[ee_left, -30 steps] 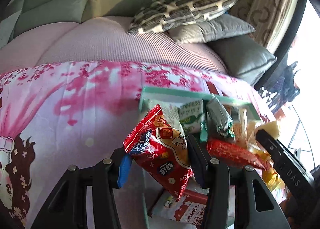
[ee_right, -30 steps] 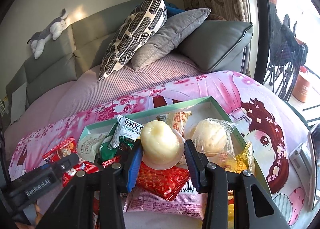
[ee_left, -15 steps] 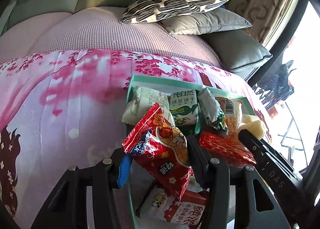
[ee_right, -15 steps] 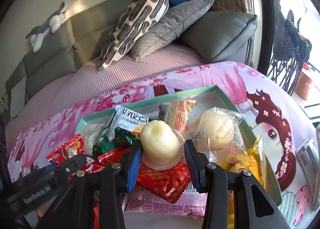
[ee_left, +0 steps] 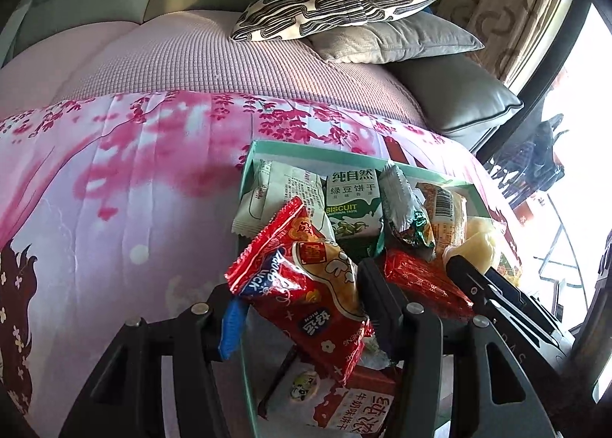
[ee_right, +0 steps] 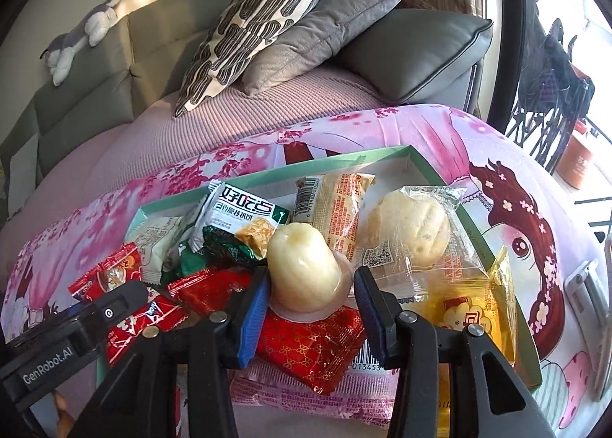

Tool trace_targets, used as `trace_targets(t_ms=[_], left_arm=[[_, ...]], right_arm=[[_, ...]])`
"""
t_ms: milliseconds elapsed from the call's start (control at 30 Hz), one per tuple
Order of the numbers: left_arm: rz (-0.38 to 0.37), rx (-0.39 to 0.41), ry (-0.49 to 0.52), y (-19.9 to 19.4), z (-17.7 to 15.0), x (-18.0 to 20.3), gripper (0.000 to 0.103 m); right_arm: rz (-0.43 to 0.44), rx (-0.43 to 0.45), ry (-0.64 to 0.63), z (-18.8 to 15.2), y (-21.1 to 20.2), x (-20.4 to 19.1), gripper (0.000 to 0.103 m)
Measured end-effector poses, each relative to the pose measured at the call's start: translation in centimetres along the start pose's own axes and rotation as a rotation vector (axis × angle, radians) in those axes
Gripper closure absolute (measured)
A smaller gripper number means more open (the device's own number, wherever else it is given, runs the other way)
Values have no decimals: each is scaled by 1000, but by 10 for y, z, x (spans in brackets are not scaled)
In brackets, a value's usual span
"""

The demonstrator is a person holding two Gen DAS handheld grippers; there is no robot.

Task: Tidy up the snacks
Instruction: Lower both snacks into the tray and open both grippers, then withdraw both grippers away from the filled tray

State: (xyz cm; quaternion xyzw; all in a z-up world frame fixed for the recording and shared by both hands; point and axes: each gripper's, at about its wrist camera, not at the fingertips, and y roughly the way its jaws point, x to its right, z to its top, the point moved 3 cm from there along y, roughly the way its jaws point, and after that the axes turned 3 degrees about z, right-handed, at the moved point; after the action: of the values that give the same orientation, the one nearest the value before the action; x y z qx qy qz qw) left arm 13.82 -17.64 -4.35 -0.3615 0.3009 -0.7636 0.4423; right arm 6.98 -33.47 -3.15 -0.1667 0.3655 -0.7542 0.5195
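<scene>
Evidently both releases are under way: the jelly cup [ee_right: 304, 271] sits over the green tray [ee_right: 401, 150], the right gripper [ee_right: 310, 304] just widened, pads seemingly clear; the left gripper [ee_left: 296, 308], likewise loosening, brackets the red snack packet [ee_left: 306, 296] over the tray's edge.

Strong daylight enters from the window [ee_left: 585, 155] at the right of both views, where it is blown out to white. Warm light falls on the sofa back [ee_right: 160, 29] and the patterned cushion [ee_right: 252, 25]. Foil snack wrappers [ee_right: 313, 342] show specular glare. Heavy fisheye curvature bends the edges, with black vignetting in the corners. Focus is sharp; no motion blur.
</scene>
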Motion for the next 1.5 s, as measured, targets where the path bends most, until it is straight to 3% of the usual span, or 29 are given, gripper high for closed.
trace_targets(t_ms=[233,433,933,1067,1167,1267,1400,1500], left_arm=[[12,-21,31,-3,0,5,38],[18,-19,60,-11,1,12,28],[56,42,31,-42,10,-3,27],[125,50,11,-42,12,-13,25],[204,48,-1,-39,12,-23,9],[248,55,-13,-37,12,-30,8],[322,82,-14,-38,12,-36,2],[355,79,-16,-35,12,-39,2]], right_arm=[[0,-7,-17,0,-2,-3,35],[-6,5,-2,2,-8,1,32],[-22,31,-3,7,-22,6,27],[-24,21,-19,6,-20,3,21],[-24,20,-35,5,-19,0,17],[-24,18,-47,5,-19,-2,14],[-26,14,-63,4,-17,-5,0],[-24,12,-74,3,-16,-6,0]])
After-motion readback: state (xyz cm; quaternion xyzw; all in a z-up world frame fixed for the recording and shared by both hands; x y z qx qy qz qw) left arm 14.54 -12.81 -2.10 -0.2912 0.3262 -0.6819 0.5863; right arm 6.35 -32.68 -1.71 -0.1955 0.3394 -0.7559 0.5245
